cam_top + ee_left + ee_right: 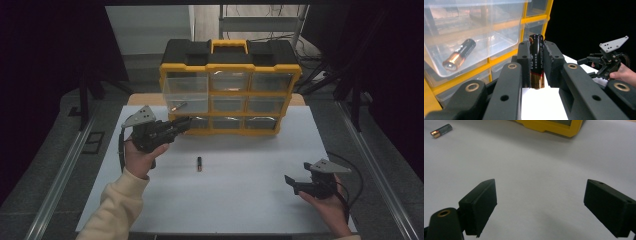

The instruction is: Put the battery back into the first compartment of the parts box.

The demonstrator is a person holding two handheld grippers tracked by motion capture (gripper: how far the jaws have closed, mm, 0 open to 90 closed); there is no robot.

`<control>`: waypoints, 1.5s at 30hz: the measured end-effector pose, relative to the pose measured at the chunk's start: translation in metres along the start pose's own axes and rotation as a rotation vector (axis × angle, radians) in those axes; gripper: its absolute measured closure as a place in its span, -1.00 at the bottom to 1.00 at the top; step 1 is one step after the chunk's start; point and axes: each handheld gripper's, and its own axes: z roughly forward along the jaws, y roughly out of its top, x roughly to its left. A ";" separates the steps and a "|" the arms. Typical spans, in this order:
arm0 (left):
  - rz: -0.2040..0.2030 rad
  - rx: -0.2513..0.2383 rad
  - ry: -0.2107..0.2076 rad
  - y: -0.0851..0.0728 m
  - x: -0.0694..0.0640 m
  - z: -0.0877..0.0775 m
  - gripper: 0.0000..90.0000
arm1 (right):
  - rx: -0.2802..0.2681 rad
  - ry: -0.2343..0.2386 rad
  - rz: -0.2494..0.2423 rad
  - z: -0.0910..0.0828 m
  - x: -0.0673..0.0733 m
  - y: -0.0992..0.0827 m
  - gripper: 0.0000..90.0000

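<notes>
My left gripper (pixel 537 62) is shut on a black and copper battery (pixel 536 60) that stands upright between its pads. In the high view the left gripper (pixel 184 123) hovers just below the pulled-out clear drawer (pixel 186 93) of the yellow and black organiser (pixel 230 85). Another battery (pixel 459 54) lies inside that drawer (pixel 469 37). A third battery (pixel 199 163) lies on the white table (pixel 240 175), also seen as the battery (pixel 441 130) at the top left of the right gripper view. My right gripper (pixel 293 183) rests open and empty low over the table at the right.
The organiser has several clear drawers in a yellow frame (pixel 554 128) and stands at the back of the table. Metal rails (pixel 65 165) run along both sides of the table. The right gripper's cable (pixel 352 170) trails off the right edge.
</notes>
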 end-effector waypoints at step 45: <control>0.035 -0.072 0.019 0.056 0.000 -0.006 0.72 | -0.003 -0.006 0.001 -0.001 0.000 0.000 -0.74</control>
